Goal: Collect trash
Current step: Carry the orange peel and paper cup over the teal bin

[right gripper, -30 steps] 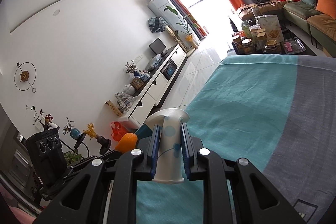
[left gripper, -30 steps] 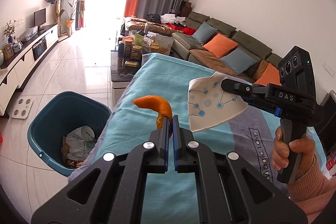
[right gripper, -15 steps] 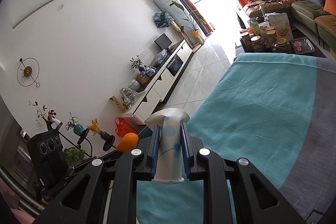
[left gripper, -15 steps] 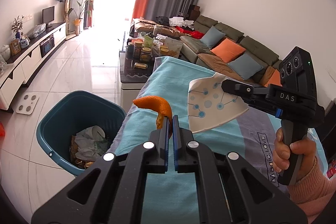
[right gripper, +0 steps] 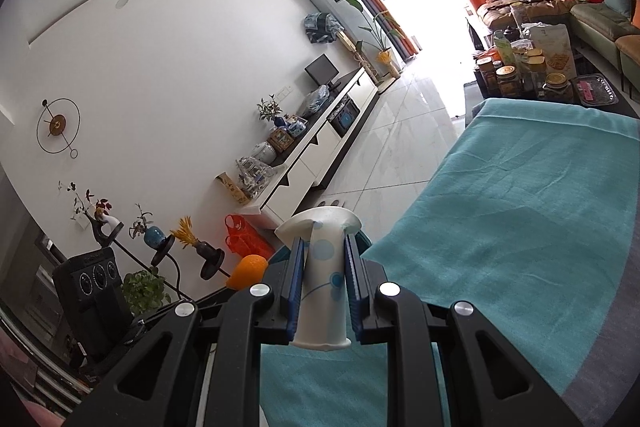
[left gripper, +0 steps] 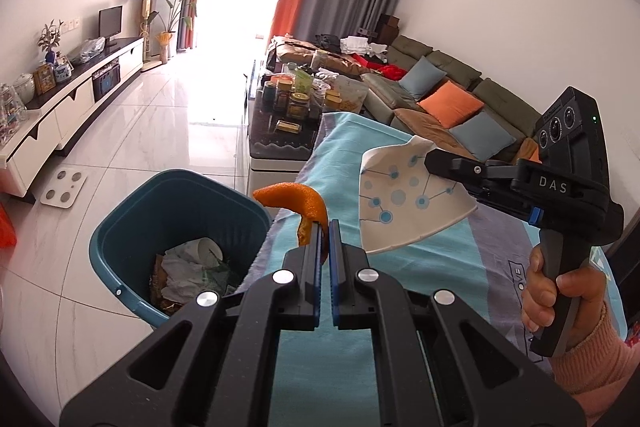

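Note:
My left gripper (left gripper: 326, 231) is shut on a curled piece of orange peel (left gripper: 296, 201) and holds it above the table's left edge, just right of the teal trash bin (left gripper: 120, 247). The bin stands on the floor and holds crumpled paper and wrappers. My right gripper (right gripper: 322, 247) is shut on a flattened white paper cup with blue dots (right gripper: 324, 283). In the left wrist view the right gripper (left gripper: 432, 161) holds that cup (left gripper: 404, 195) above the table, right of the peel. The peel also shows in the right wrist view (right gripper: 248, 271).
The table wears a teal and grey cloth (left gripper: 360, 155). A dark coffee table with jars (left gripper: 288, 131) stands beyond it. A sofa with cushions (left gripper: 448, 99) runs along the right, a white TV cabinet (left gripper: 72, 99) along the left. A white scale (left gripper: 64, 183) lies on the tiled floor.
Both grippers have drifted left toward the bin with their loads; the bin now sits closer beneath the peel. Both grips are unchanged.

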The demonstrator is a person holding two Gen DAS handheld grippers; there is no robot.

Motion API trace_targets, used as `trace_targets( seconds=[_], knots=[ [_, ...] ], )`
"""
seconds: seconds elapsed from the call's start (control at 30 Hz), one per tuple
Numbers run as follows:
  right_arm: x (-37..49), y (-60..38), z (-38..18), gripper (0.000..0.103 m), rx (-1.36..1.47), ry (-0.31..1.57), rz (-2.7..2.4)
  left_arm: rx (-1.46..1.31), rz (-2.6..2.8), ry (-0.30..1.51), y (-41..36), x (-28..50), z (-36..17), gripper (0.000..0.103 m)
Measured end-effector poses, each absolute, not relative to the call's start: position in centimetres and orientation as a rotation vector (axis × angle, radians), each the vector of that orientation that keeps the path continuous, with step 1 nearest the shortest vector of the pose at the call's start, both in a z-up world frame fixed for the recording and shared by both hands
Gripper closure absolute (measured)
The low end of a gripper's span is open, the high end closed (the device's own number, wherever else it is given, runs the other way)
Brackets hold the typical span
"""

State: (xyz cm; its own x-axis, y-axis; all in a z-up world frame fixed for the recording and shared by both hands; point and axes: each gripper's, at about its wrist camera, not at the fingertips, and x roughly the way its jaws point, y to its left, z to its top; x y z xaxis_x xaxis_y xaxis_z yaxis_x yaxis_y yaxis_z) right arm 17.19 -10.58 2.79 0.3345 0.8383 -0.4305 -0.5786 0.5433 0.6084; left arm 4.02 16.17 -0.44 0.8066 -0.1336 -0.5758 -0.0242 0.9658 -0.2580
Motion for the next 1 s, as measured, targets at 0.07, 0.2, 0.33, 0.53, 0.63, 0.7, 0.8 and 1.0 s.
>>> trace_targets(
  seconds=[0.07,0.2,0.33,0.53,0.63,0.7,0.8,1.0],
  knots=[
    [17.3,-10.0,2.8,0.085,0.375,0.792,0.960,-0.261,-0.051,0.633,16.4,4.1,-0.4,0.099],
    [17.4,-9.3,3.0,0.085,0.368,0.794,0.974,-0.265,-0.039,0.632,16.7,4.1,-0.4,0.099],
    [17.4,-8.4,3.0,0.085,0.360,0.799,0.983,-0.271,-0.028,0.632,17.2,4.1,-0.4,0.099],
    [17.8,-7.5,2.8,0.085,0.353,0.809,0.988,-0.277,-0.019,0.629,17.5,4.1,-0.4,0.099],
    [17.8,-7.2,2.7,0.085,0.348,0.813,0.989,-0.276,-0.012,0.629,17.8,4.3,-0.4,0.099],
    [18.0,-6.8,2.7,0.085,0.346,0.818,0.991,-0.277,-0.008,0.628,18.0,4.4,-0.5,0.099],
    [17.9,-6.3,2.7,0.085,0.342,0.821,0.991,-0.283,-0.001,0.628,18.1,4.3,-0.5,0.099],
    [17.6,-5.5,2.7,0.085,0.330,0.826,0.997,-0.288,0.008,0.627,18.2,3.8,-0.2,0.099]
  ],
)
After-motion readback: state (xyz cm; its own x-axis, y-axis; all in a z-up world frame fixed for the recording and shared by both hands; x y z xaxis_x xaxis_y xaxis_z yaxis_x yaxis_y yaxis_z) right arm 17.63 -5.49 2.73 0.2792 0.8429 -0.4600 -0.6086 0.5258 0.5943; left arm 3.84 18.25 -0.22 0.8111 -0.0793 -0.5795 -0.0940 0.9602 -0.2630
